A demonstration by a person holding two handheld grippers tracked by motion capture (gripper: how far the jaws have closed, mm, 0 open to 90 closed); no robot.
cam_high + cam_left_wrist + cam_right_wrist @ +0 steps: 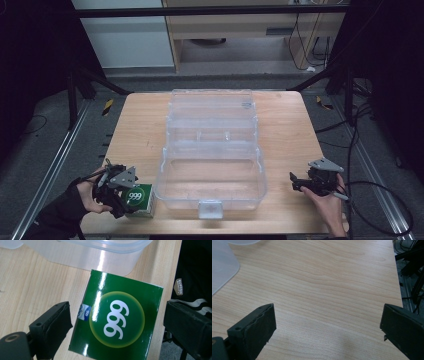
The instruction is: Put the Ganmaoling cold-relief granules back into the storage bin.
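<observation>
Left gripper view: the green box (116, 317) lies between the left hand-held gripper's (117, 325) spread jaws, unclamped. The right hand-held gripper (306, 181), jaws apart, holds nothing, well away across the table (290, 125).

one green box (139, 199) marked 999 on show, just the one. one clear plastic case (210, 185), lid thrown open, counting as a single piece. two handheld grippers in play, the left gripper (121, 199) and the right gripper (296, 182). two hands on them. one wooden table (287, 125) under it all.
</observation>
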